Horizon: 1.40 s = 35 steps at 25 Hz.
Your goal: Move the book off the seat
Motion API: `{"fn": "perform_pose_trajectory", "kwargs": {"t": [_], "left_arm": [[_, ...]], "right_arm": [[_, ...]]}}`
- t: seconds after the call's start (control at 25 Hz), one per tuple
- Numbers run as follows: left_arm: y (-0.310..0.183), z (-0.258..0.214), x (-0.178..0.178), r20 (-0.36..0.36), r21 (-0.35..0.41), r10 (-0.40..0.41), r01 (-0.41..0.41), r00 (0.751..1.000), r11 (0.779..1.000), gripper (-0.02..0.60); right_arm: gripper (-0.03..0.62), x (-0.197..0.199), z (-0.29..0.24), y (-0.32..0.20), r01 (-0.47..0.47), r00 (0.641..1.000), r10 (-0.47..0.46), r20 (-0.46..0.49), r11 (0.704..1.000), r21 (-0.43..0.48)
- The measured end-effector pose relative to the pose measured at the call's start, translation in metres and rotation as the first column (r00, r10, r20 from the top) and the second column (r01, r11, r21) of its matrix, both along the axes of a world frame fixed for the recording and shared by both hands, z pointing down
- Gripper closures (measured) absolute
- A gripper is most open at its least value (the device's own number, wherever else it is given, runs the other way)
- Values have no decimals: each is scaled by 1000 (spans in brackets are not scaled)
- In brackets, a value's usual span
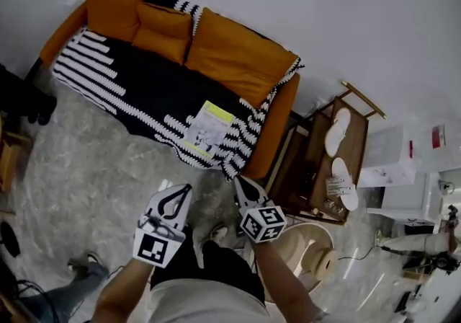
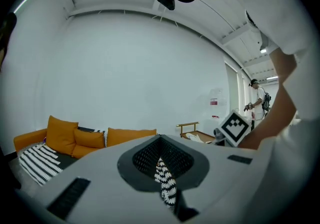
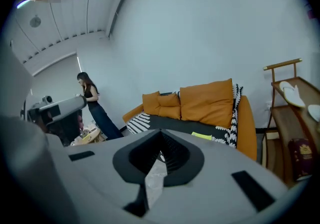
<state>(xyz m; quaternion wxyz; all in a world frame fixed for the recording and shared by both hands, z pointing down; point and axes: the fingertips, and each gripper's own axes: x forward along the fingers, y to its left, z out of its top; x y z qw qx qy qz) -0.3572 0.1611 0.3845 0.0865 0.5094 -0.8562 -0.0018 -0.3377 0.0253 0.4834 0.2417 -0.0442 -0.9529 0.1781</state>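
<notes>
Left gripper (image 2: 161, 139): jaws closed tip to tip, nothing between them. Right gripper (image 3: 161, 133): jaws likewise closed and empty. In the head view both are held side by side over the marbled floor (image 1: 108, 170), pointing toward the orange sofa (image 1: 238, 55) and well apart from it. The book (image 1: 208, 127) lies flat on the black-and-white striped blanket (image 1: 144, 83) that covers the seat, near the front edge and the armrest at the head view's right. Its long axis runs from backrest to front edge, with the yellow-green band at the backrest end; the cover print is too small to read. A red-and-white wall notice (image 2: 214, 102) is also illegible. A wooden stand (image 1: 317, 170) beside the sofa carries white slippers (image 1: 337, 132).
</notes>
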Motion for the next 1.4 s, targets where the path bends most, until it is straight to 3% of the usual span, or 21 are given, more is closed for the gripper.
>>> {"fn": "perform_pose_trajectory", "kwargs": {"t": [0.28,0.48,0.6,0.72,0.88,1.04,1.24,1.4], "left_arm": [[-15,69,-39,-100,-16,-47,45,994,999,567],[-34,142,-47,-133,-42,-78,73,988,996,568],[-39,180,-48,-178,-65,-74,63,981,996,568],[-38,212,-53,-207,-96,-62,43,976,994,568],[-37,244,-63,-221,-122,-51,24,974,992,568],[-33,260,-75,-225,-122,-45,17,973,992,568],[-24,273,-85,-245,-138,-50,16,968,990,568],[-16,285,-82,-266,-157,-44,2,963,988,568]], "right_arm": [[572,-52,126,-22,29,993,-34,-114,999,-44],[572,-86,263,-62,-33,974,-9,-228,984,-177],[566,-100,330,-83,-58,958,10,-287,985,-161],[502,-119,379,-90,-88,946,22,-324,978,-191],[483,-143,431,-89,-71,928,-2,-373,981,-182],[413,-162,465,-101,-123,908,35,-418,975,-185],[388,-168,496,-105,-142,882,44,-469,974,-177],[379,-172,503,-106,-158,885,40,-463,963,-219]]}}
